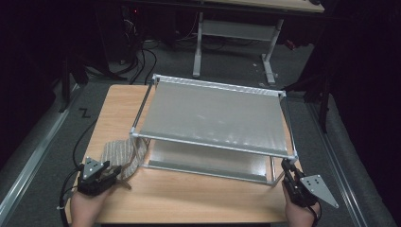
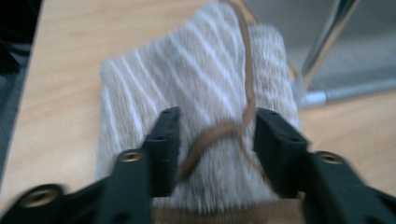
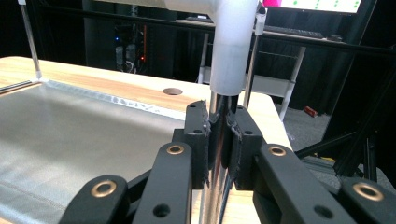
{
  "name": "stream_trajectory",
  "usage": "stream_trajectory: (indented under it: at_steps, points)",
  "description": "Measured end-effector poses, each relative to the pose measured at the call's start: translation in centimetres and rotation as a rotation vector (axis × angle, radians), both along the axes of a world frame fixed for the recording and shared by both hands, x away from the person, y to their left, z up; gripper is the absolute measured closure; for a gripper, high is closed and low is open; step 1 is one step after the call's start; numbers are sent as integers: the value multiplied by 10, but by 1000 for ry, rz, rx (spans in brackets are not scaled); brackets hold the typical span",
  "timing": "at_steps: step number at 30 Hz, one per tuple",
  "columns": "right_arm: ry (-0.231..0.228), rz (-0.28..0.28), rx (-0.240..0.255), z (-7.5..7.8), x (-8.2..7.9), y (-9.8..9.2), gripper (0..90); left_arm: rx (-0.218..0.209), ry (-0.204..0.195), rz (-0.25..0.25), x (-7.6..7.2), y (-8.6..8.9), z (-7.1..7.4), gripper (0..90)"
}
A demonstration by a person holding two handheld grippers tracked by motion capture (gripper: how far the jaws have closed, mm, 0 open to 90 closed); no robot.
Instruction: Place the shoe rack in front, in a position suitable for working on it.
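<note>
Currently, the left gripper stood open over the striped cloth, its jaws either side of a brown cord on the fabric, not pressing it. That cloth lay on the table at the rack's near left corner. The right gripper was clamped on the rack's near right post.

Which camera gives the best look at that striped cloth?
The left gripper view: the striped cloth sits close up between the open tongs, its brown cord visible. The high view shows the cloth small, at the shelf's corner. The right gripper view faces the shelf post.
</note>
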State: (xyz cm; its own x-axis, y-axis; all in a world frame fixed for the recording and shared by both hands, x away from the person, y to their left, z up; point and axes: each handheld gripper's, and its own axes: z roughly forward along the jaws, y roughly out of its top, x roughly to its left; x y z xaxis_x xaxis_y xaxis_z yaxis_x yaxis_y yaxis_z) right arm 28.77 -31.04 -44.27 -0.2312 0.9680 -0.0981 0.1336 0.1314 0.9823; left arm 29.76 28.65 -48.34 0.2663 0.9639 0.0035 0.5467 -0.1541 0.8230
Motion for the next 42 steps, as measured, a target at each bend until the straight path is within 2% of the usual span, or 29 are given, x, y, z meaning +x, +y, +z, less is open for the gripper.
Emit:
stream_trajectory:
  at_steps: [1,4,5,6,8,9,10,11,13,16,17,18,20,23,25,27,29,32,36,38,42]
  points:
    - [-1,-2,1,0,0,0,806,-2,13,3,4,0,-1,391]
    - [0,2,2,0,-1,0,806,44,113,7,20,-5,-14,358]
    - [0,2,3,0,-1,0,806,73,110,14,20,-8,-19,368]
    - [-1,3,3,0,-1,0,806,99,97,20,18,-8,-20,423]
    - [-2,3,3,-1,-1,0,806,84,88,33,15,-6,-20,577]
    - [-1,0,5,-1,-1,0,806,60,84,30,12,-3,-20,644]
    - [-2,1,9,-1,-1,0,806,49,85,24,10,-2,-20,688]
    - [-2,1,11,-1,-1,0,807,22,85,24,5,0,-18,705]
    - [-3,0,13,-1,-1,0,807,8,81,19,-4,0,-15,724]
    - [-6,4,14,-1,-1,0,807,2,51,-24,-26,-6,-9,740]
    - [-6,4,14,-1,-1,0,807,-1,49,-59,-35,-13,-8,742]
    - [-6,4,13,-1,-1,0,807,-5,44,-72,-40,-18,-7,743]
    - [-6,4,15,-1,-1,0,807,-46,29,-116,-52,-34,-4,745]
    - [-4,2,18,-1,-1,0,807,-74,13,-203,-62,-63,-2,748]
    - [-6,2,18,-1,-2,1,807,-65,7,-263,-66,-81,-1,748]
    - [-7,5,16,-1,-2,1,807,-57,-4,-290,-64,-93,0,748]
    - [-7,6,16,-1,-2,0,807,-42,-24,-284,-57,-98,2,748]
    - [-8,10,17,-1,-2,0,806,-56,-34,-294,-43,-101,6,748]
    - [-8,13,20,-1,-2,0,807,-44,-45,-343,-37,-116,8,748]
    - [-10,14,18,-2,-2,0,807,-40,-65,-326,-34,-116,7,748]
    - [-9,15,16,-1,-3,0,807,-36,-83,-238,-18,-95,7,749]
